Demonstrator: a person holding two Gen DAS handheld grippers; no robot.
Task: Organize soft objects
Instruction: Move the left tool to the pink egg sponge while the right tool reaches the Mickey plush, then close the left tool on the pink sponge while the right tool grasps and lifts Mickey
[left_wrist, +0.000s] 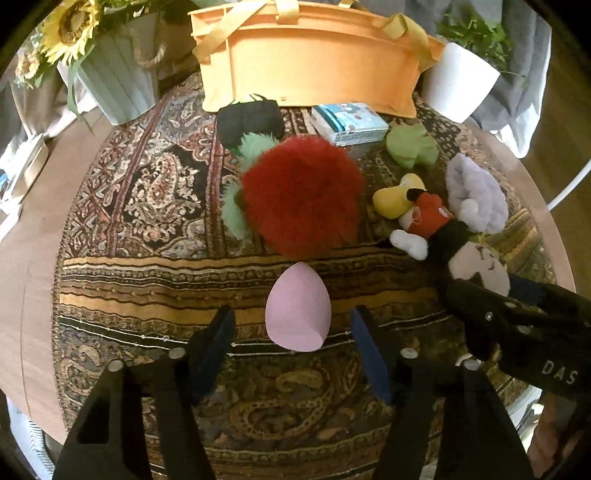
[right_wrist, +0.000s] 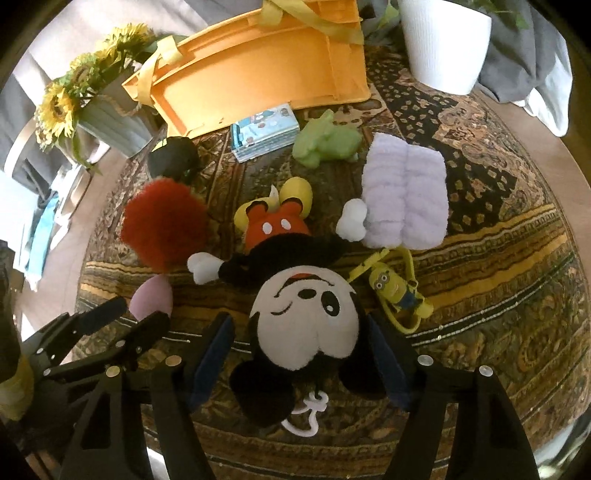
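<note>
**Two grippers close in on soft toys on a patterned cloth**

I have the left gripper (left_wrist: 293, 328) lowered over a pink egg-shaped foam sponge (left_wrist: 295, 312) lying on the paisley-patterned brown and gold tablecloth (left_wrist: 147, 206); its jaws stand apart on either side of the sponge, with cloth showing between each pad and the foam — open, not gripping. My right gripper (right_wrist: 303, 343) straddles the white-faced head of a black, red and yellow plush mouse doll (right_wrist: 295, 291) lying on its back with its feet away from the camera. The blue pads sit close against the head on both sides, but I cannot tell whether they press on it.

Just beyond the sponge lies a fluffy red pompom with green tufts (left_wrist: 301, 195), and beside the doll's raised hand a folded lilac terry towel (right_wrist: 404, 195). A small yellow cartoon figure on a yellow strap (right_wrist: 399, 291) lies near the doll's head, a pale green foam shape (right_wrist: 325, 142) farther back, next to a flat blue-and-white tissue pack (right_wrist: 264, 131) and a dark knitted item (left_wrist: 249, 120).

At the far edge stands an orange fabric tote with yellow handles (left_wrist: 310, 62) — flanked by a grey pot of sunflowers (left_wrist: 114, 81) and a white plant pot (left_wrist: 460, 81).
</note>
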